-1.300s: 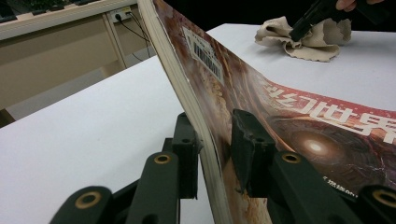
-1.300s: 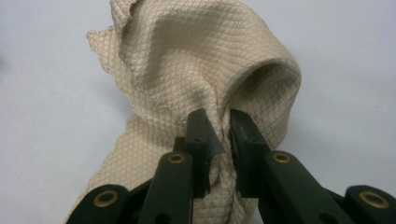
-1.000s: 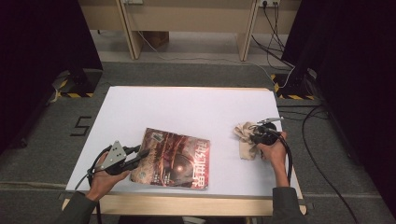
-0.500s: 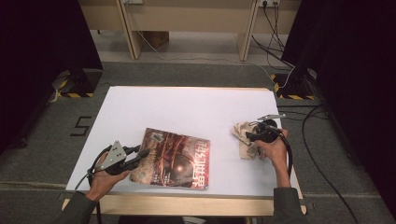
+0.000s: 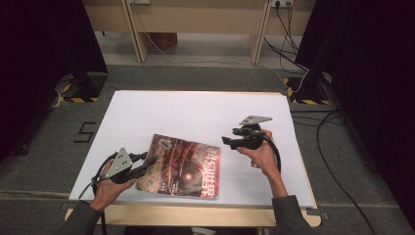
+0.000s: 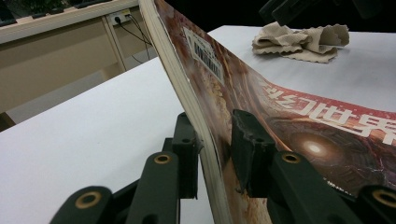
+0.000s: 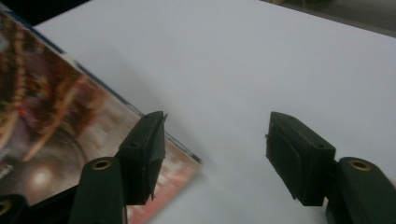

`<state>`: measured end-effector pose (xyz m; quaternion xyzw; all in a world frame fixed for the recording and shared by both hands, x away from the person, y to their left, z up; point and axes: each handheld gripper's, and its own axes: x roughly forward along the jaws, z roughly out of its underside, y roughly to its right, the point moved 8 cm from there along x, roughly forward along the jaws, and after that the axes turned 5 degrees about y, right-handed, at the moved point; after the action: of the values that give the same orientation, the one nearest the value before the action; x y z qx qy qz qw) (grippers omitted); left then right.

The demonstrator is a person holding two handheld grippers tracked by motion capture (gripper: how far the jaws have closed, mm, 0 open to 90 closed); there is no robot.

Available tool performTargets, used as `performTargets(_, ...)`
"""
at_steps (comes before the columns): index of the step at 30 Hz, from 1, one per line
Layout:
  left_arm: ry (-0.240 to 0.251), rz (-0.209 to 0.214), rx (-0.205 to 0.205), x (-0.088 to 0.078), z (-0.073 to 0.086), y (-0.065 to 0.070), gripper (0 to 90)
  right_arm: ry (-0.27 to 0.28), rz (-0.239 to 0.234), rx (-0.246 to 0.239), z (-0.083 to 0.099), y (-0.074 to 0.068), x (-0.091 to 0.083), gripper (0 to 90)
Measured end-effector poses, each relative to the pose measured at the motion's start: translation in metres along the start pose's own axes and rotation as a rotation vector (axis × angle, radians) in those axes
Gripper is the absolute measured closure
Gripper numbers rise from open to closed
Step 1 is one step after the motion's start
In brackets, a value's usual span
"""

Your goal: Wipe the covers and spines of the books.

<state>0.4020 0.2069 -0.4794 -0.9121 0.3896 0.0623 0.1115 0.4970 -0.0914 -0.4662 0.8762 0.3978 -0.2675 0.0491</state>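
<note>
Table: the white rectangular table top carries everything; its near edge runs just below the magazine.
Magazine: the glossy red-brown magazine with pale cover lettering lies near the front, left of centre; its left edge is lifted in the left gripper view.
Left gripper: jaws clamped on that left edge; a tug could tear or crease the thin pages, or the slick cover could slip free.
Right gripper: jaws have just been opening, nothing between them; it hangs above the magazine's right side and could come down on the cover.
Cloth: the crumpled beige rag lies loose beyond the magazine; a careless sweep could drag it.
</note>
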Motion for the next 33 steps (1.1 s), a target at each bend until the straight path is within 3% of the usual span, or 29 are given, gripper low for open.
performTargets(6,0.008,0.006,0.006,0.000,-0.001,0.001,71.8,-0.005,-0.152,-0.058,-0.005,-0.043,0.030,34.9)
performTargets(8,0.012,0.009,0.008,0.000,-0.002,0.001,71.9,-0.015,-0.183,-0.095,-0.007,-0.054,0.040,34.9)
performTargets(14,0.018,0.014,0.017,0.000,-0.003,0.001,72.0,-0.042,-0.234,-0.139,-0.008,-0.074,0.062,34.2)
performTargets(22,0.023,0.020,0.031,0.000,-0.005,0.003,72.1,-0.078,-0.274,-0.168,-0.003,-0.081,0.080,34.7)
performTargets(25,0.019,0.015,0.029,0.000,-0.004,0.002,72.1,-0.089,-0.268,-0.196,-0.002,-0.079,0.080,40.8)
performTargets(33,-0.005,0.000,0.001,0.004,0.001,-0.002,72.1,-0.093,-0.314,-0.239,-0.004,-0.076,0.058,57.3)
